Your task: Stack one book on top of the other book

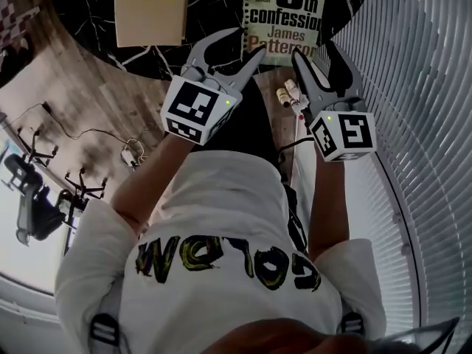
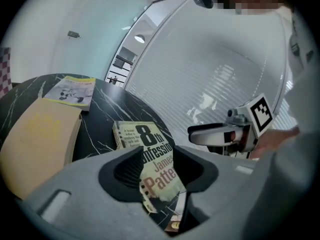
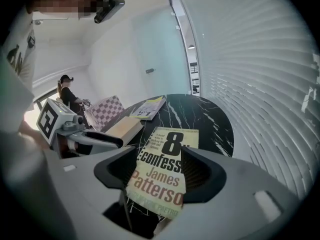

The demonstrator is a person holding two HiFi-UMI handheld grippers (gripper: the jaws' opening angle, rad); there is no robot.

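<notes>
Both grippers are in my head view, side by side above the near rim of the black marble table [image 1: 214, 6]. The left gripper [image 1: 240, 46] has its jaws standing apart with nothing clamped. Looking along them in the left gripper view, I see only the paperback lying on the table beyond, and the pads don't touch it. It's the same with the right gripper [image 1: 313, 54]: the jaws are spread and the pads are clear of everything, with that same cover framed in the gap.

That cover is the Patterson book [image 1: 284, 13]. It lies flat and face up at the near edge of the marble, just ahead of both sets of fingertips, nearer the right gripper.

The tan book [image 1: 151, 9] lies flat to its left, apart from it, with a strip of marble showing between the two. Neither book rests on the other.

Further back, the left gripper view shows a thin yellow-edged magazine [image 2: 70, 90] lying on the far side of the table. In the right gripper view a checkered board [image 3: 107, 109] stands past the table's edge. A curved white slatted wall [image 1: 413, 87] runs along my right.
</notes>
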